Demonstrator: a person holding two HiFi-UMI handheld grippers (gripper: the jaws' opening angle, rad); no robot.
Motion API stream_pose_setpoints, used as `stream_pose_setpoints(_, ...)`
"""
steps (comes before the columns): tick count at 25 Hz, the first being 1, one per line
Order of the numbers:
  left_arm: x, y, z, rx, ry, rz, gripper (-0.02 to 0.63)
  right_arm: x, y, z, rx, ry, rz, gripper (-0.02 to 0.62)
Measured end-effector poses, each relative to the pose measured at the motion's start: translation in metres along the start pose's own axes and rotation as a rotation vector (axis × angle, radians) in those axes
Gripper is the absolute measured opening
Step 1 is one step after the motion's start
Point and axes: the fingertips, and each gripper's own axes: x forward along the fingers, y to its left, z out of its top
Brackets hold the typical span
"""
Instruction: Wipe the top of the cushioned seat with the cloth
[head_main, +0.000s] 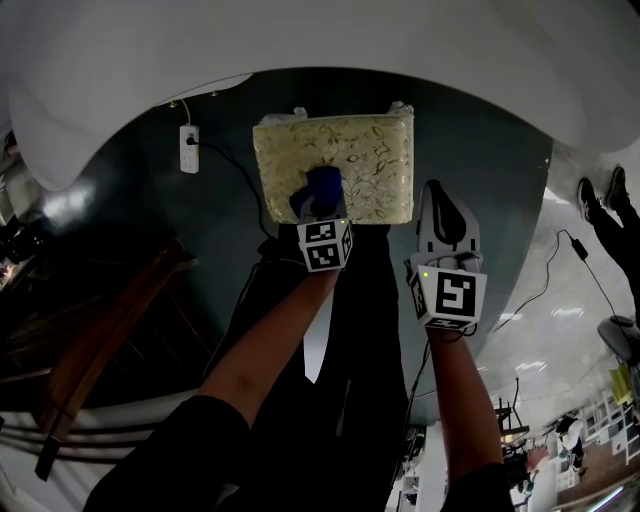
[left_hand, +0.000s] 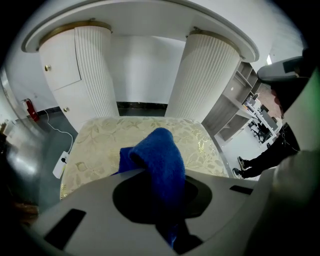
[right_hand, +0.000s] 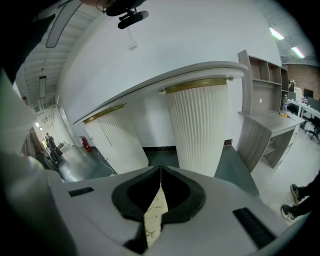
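A white power strip (head_main: 189, 148) is lying on the dark floor (head_main: 120, 180), left of the cushioned seat (head_main: 370, 150). The left gripper (head_main: 322, 212) is reaching over the seat's near edge, and its jaws are clamping a blue cloth (left_hand: 159, 155). The cloth is bunching up out of the jaws and draping onto the floral top near its front middle. Only the left gripper view is showing that pinch closely, along with two ribbed white columns (left_hand: 205, 75) standing behind the seat. The right gripper (right_hand: 160, 171) is hovering just beside the seat's right front corner, off the cushion. Its jaws are pressing together tip to tip with nothing between them. In the right gripper view, a sliver of the patterned fabric is showing through the gap below the tips. The head view alone is showing the person's forearms (head_main: 270, 350) behind both grippers.
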Motion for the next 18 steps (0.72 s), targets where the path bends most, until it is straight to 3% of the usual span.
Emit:
stream_pose_setpoints(7,0.006,-0.028,0.003,0.011,-0.014,-0.063,0.051,-0.001,-0.010,-0.003,0.014,0.002,-0.015,0.038)
stream_pose_setpoints(13,0.009,-0.042,0.002,0.035,0.004,-0.051,0.051,-0.004,-0.022,-0.011,0.037,0.005,-0.033,0.038)
stream_pose_setpoints(18,0.013,-0.063,0.004,0.031,0.015,-0.105,0.051,-0.008,-0.028,-0.015,0.066,0.001,-0.050,0.038)
